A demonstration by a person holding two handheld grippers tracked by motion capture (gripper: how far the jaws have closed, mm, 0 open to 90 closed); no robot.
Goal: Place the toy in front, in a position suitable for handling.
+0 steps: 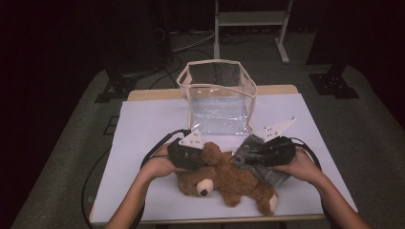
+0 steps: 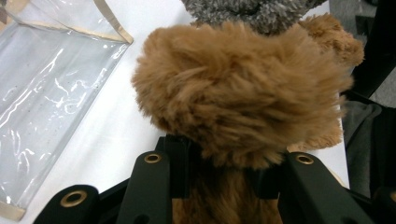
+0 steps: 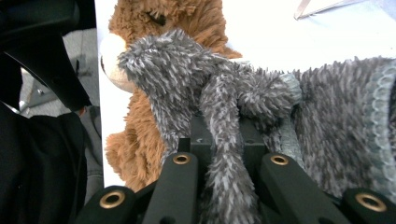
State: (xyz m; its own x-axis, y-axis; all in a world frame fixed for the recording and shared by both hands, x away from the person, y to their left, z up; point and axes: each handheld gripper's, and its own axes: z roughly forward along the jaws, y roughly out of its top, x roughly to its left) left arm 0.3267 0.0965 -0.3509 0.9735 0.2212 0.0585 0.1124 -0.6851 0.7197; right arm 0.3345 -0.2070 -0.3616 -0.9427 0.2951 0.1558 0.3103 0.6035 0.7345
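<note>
The brown plush teddy bear (image 1: 224, 179) lies on its back on the white table sheet (image 1: 143, 129), head toward seven o'clock, legs toward four. The left gripper view shows what the high view cannot: a thick, shaggy brown limb (image 2: 238, 93) pinched between the narrowed jaws of the left gripper (image 1: 188, 153). The right gripper view likewise shows the right gripper (image 1: 267, 151) clamped on a fold of the fuzzy grey knitted cloth (image 3: 224, 107), which lies at the bear's two o'clock, touching it. From above, the clear plastic bag with beige trim (image 1: 217, 98) stands open at twelve o'clock, near both.
</note>
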